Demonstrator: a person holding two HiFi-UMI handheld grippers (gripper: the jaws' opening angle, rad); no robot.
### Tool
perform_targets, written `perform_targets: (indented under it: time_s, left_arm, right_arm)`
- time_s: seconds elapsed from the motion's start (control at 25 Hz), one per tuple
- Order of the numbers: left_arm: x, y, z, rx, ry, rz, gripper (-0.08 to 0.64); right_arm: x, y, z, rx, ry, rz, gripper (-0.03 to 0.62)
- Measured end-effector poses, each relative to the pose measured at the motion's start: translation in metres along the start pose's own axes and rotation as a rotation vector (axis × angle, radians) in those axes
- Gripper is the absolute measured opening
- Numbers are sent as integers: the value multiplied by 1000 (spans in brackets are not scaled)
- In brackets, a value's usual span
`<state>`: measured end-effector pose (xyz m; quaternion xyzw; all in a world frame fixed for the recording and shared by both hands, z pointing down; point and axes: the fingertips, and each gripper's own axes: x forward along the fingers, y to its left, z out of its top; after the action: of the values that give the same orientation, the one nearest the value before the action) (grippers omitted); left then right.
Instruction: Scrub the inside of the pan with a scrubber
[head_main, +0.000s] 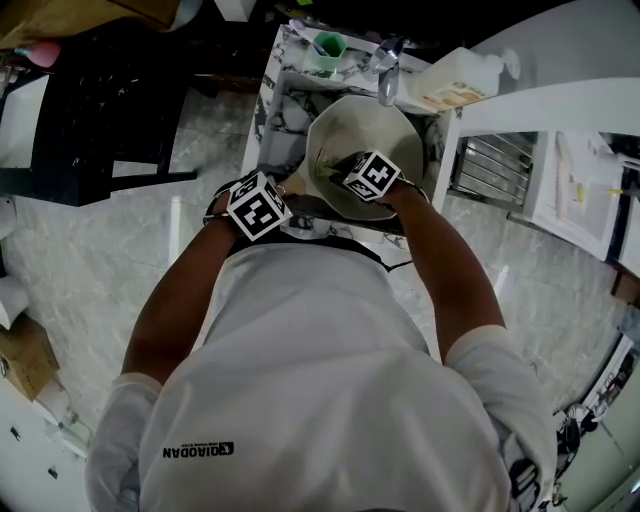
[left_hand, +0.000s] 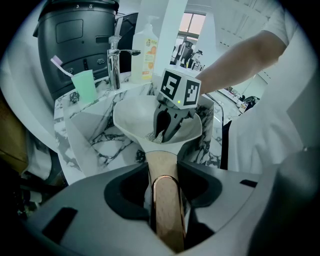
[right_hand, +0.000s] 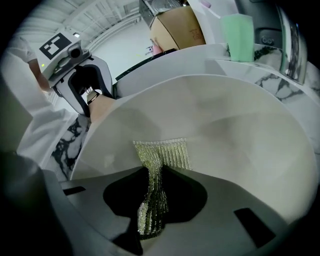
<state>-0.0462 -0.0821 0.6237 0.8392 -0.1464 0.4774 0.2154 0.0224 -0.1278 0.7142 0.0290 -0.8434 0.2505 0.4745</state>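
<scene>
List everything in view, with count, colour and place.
pan: one, off-white with a wooden handle, over the sink
scrubber: one, silvery-green mesh, against the pan's inside
sink: one, white marble with dark veins, under the pan
faucet: one, chrome, behind the sink
cup: one, green, beside the faucet, holding a toothbrush
soap bottle: one, pale with orange label, on the faucet's other side
left hand-held gripper: shut on the handle
right hand-held gripper: shut on the scrubber

pan (head_main: 345, 130): handle mostly hidden, head view | scrubber (right_hand: 152, 200): lower end seemingly lost in shadow
</scene>
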Motion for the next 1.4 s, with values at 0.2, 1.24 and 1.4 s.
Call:
perform_targets:
  time_s: [0.2,1.24,1.4]
  left_arm:
    - [-1,0,0,0,0,3,186]
    - [-1,-1,1,10,1,10,186]
    - [-1,-1,-1,10,1,10,186]
  right_arm:
    - [1,15,-12,49,7,66,95]
    - [-9,38,-51,178,133,199,94]
    - [-17,37,-44,154,96,179,94]
